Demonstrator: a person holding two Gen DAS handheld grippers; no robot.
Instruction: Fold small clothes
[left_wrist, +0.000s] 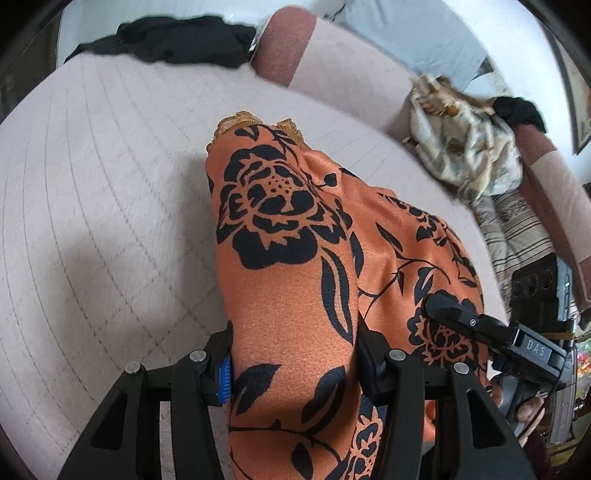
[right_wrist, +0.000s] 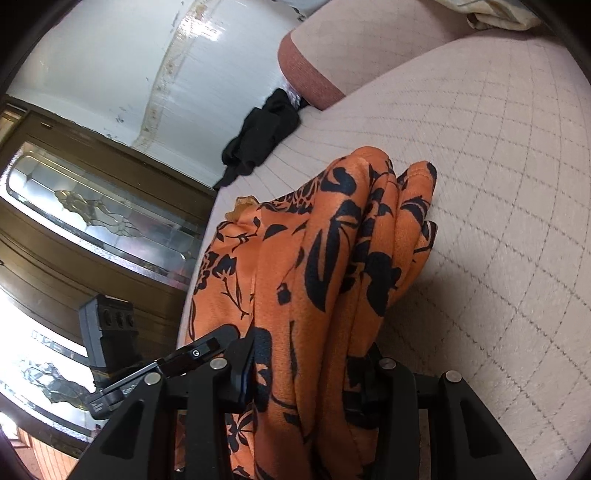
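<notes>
**Orange garment held over the quilted sofa**

Both the left claw (left_wrist: 291, 365) and the right claw (right_wrist: 301, 380) are closed on the orange cloth with black flowers (left_wrist: 280, 240), gathered above the pale pink quilted sofa seat (left_wrist: 103, 192); a crumpled black garment (right_wrist: 262, 129) lies at the seat's far edge; white wall (right_wrist: 110, 55) and a brown glass-panelled door (right_wrist: 92, 206) stand behind.

Open quilted sofa seat (left_wrist: 110, 192) lies left of the orange floral garment (left_wrist: 288, 258); a black cloth (left_wrist: 173, 40) and cream bundle (left_wrist: 469, 147) block the far edge.

A quilted pink bed (left_wrist: 110, 177) bears orange floral cloth (left_wrist: 288, 258) and black garment (left_wrist: 177, 40).
</notes>
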